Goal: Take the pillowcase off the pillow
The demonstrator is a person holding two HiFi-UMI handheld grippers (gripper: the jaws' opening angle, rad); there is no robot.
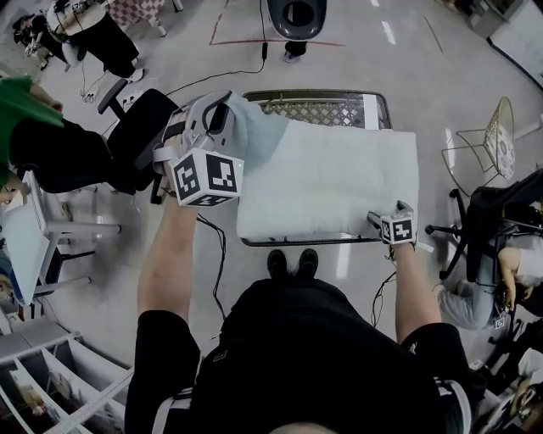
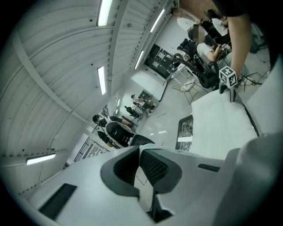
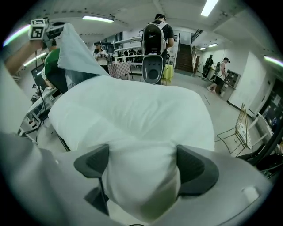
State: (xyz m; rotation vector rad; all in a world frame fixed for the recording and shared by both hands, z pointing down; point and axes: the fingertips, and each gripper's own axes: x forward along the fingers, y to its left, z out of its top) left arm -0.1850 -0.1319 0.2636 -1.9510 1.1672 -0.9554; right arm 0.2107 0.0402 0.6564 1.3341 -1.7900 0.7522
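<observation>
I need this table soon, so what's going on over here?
A person standing at the metal mesh table is taking a pale blue fabric pillowcase off a plump white pillow with two handheld grippers. The left gripper is shut on the pillowcase and holds it lifted at the pillow's far left corner. The right gripper has its jaws wide around the pillow's near right corner. Most of the pillow looks bare.

Large open lab hall: glossy grey concrete floor [image 1: 356,34]; long ceiling strip lights [image 2: 104,12]; black swivel office chairs [image 1: 140,127]; trailing black cable [image 1: 264,52]; white storage shelving [image 1: 51,364].
</observation>
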